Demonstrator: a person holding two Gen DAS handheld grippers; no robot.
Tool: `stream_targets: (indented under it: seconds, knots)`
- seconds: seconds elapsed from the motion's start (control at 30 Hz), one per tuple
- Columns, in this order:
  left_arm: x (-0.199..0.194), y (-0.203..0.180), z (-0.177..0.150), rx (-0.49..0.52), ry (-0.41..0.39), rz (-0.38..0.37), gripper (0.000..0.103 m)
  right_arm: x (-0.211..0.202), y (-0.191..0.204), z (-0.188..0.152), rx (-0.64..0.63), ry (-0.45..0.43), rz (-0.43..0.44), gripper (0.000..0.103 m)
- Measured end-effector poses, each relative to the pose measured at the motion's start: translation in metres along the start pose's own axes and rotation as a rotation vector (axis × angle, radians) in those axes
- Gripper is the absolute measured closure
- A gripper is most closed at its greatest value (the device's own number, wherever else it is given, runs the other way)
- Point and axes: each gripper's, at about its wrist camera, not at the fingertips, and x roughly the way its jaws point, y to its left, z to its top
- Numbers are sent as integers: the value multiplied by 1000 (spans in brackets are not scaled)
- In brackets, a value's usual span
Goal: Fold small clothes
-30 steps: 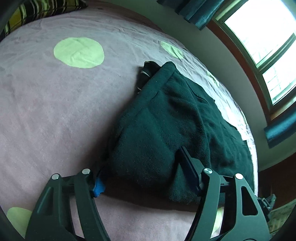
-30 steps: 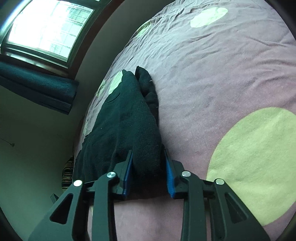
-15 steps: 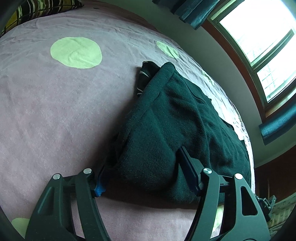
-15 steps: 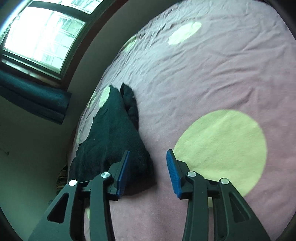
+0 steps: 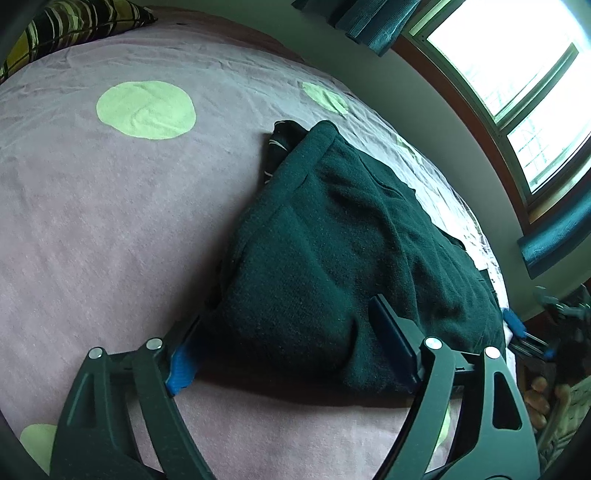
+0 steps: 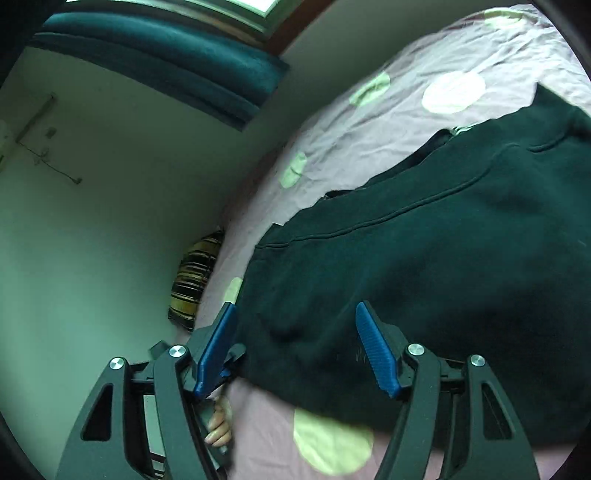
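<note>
A dark green fleece garment (image 5: 332, 251) lies folded on the pink bedspread (image 5: 110, 221) with green dots. My left gripper (image 5: 284, 354) is open, its jaws wide on either side of the garment's near corner, the cloth bulging between them. My right gripper (image 6: 295, 347) is open and empty above the garment (image 6: 443, 258) near its edge; its blue pads (image 6: 376, 350) stand apart. The right gripper's blue tip also shows at the far right of the left wrist view (image 5: 517, 325).
A striped pillow (image 5: 74, 22) lies at the head of the bed; it also shows in the right wrist view (image 6: 192, 284). A window (image 5: 517, 74) with teal curtains and a pale wall (image 6: 110, 221) border the bed.
My right gripper let go of the garment's corner, opened and swung round to the other side of the garment. My left gripper stayed open around the near corner.
</note>
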Motion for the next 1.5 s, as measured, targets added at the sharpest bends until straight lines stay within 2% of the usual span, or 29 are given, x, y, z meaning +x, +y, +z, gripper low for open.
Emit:
stream_targets:
  seconds: [0.07, 0.1, 0.23, 0.3, 0.37, 0.43, 0.53, 0.63, 0.73, 0.9, 1.03, 1.07, 1.17, 1.27, 1.33, 1.37, 1.5]
  knots:
    - [-2, 1, 0, -12, 6, -15, 19, 35, -18, -5, 44, 73, -81, 32]
    - [-3, 1, 0, -13, 15, -19, 19, 41, -24, -6, 48, 56, -72, 31]
    - [-24, -3, -1, 28, 48, -53, 19, 30, -10, -14, -12, 42, -62, 26]
    - [-45, -8, 1, 76, 21, -63, 18, 31, -15, -17, -17, 37, -55, 25]
    - [-63, -11, 8, 135, -17, -76, 14, 28, -14, -23, -41, 15, -44, 24]
    - [-66, -11, 16, 166, -33, -68, 11, 29, -11, -24, -61, 10, -51, 22]
    - [-42, -5, 38, 186, 37, -78, 11, 32, -15, -18, -68, 2, -44, 20]
    - [8, 9, 64, 124, 199, -181, 11, 31, -15, -21, -89, -9, -41, 20]
    - [45, 23, 82, 51, 295, -195, 11, 27, -17, -22, -104, -17, -38, 20]
    - [73, 19, 108, 24, 325, -258, 11, 34, -15, -18, -103, -18, -34, 20]
    - [92, 2, 116, 81, 358, -212, 12, 32, -15, -18, -106, -19, -28, 20]
    - [93, -5, 116, 120, 367, -186, 26, 31, -15, -18, -106, -22, -28, 20]
    - [93, -18, 115, 194, 391, -98, 54, 29, -15, -18, -95, -29, -18, 20]
    - [87, -28, 114, 210, 385, -64, 75, 19, -14, -14, -45, -61, 14, 21]
    - [81, -34, 116, 212, 376, -62, 85, 4, -10, -10, -28, -120, 46, 21]
    - [77, -37, 116, 217, 369, -65, 86, 2, -8, -7, -33, -128, 62, 21]
    - [65, -46, 119, 233, 353, -60, 86, 21, -9, 9, -1, -76, 155, 21]
